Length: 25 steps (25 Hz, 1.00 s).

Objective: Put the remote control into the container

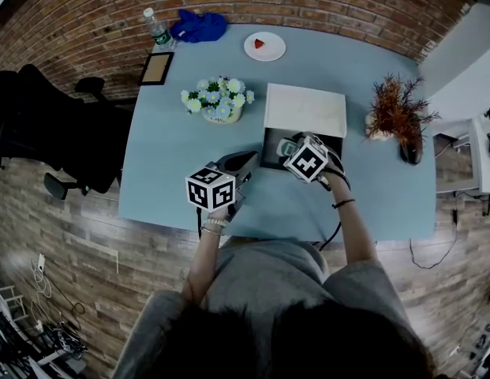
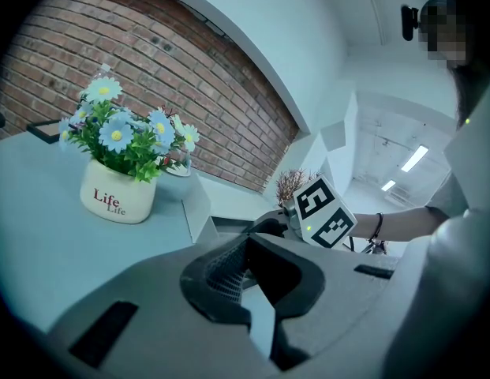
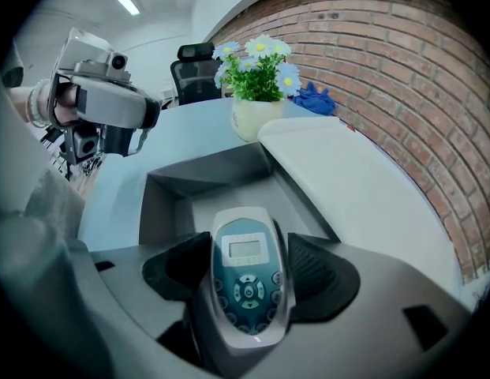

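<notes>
Head view: blue table (image 1: 166,148). The open container (image 1: 268,158) sits mid-table with its white lid (image 1: 304,109) lying behind it. The right gripper (image 1: 290,153) is over the container's near edge and carries the remote (image 1: 284,144). The left gripper (image 1: 243,163) is just left of the container, over bare table. A flower pot (image 1: 219,114) stands behind it.

Left gripper view: the 2 jaws meet at the tips with nothing between them. The flower pot is at left and the right gripper's marker cube (image 2: 323,212) is ahead.

Right gripper view: the jaws are clamped on the remote's sides, buttons up. Its front end is over the container's grey interior, not yet down inside. The lid is at right.
</notes>
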Tool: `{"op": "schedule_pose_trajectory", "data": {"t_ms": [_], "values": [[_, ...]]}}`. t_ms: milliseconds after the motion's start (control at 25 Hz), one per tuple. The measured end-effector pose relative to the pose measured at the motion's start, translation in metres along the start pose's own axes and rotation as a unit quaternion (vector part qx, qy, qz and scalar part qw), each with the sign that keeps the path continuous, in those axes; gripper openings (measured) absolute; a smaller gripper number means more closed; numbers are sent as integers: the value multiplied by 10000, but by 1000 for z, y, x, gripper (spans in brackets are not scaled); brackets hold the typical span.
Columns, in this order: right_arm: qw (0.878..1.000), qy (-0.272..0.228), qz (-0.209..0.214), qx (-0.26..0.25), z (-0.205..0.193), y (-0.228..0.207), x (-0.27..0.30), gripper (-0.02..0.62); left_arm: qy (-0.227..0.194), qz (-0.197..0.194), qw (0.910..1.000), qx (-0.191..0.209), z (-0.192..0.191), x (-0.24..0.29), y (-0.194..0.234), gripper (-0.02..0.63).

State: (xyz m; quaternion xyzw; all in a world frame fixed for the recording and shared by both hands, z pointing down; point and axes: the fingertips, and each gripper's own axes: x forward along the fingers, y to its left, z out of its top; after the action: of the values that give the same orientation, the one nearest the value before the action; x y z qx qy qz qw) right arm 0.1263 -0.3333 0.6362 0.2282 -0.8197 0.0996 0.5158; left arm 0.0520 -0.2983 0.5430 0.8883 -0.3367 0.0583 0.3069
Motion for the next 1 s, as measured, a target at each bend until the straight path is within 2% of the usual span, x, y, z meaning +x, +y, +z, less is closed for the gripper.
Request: {"op": "schedule_pose_trajectory", "data": {"t_ms": [400, 520, 680, 760, 840, 1000], "values": [[9994, -272, -109, 179, 1, 0, -9, 285, 1, -76, 10000, 2, -1, -1, -4, 3], [9981, -521, -203, 267, 4, -2, -17, 284, 17, -133, 9999, 28, -1, 0, -7, 3], [9934, -889, -347, 637, 9, -7, -33, 280, -21, -133, 9998, 178, 2, 1, -11, 3], [9890, -1140, -479, 808, 14, -9, -44, 247, -37, -157, 9995, 277, 3, 2, -14, 3], [9828, -1430, -596, 1003, 21, -10, -56, 172, -62, -214, 9993, 313, 5, 2, -18, 3], [9712, -1835, -667, 1363, 30, -6, -69, 125, -113, -291, 9988, 373, 9, 2, -21, 3]]}}
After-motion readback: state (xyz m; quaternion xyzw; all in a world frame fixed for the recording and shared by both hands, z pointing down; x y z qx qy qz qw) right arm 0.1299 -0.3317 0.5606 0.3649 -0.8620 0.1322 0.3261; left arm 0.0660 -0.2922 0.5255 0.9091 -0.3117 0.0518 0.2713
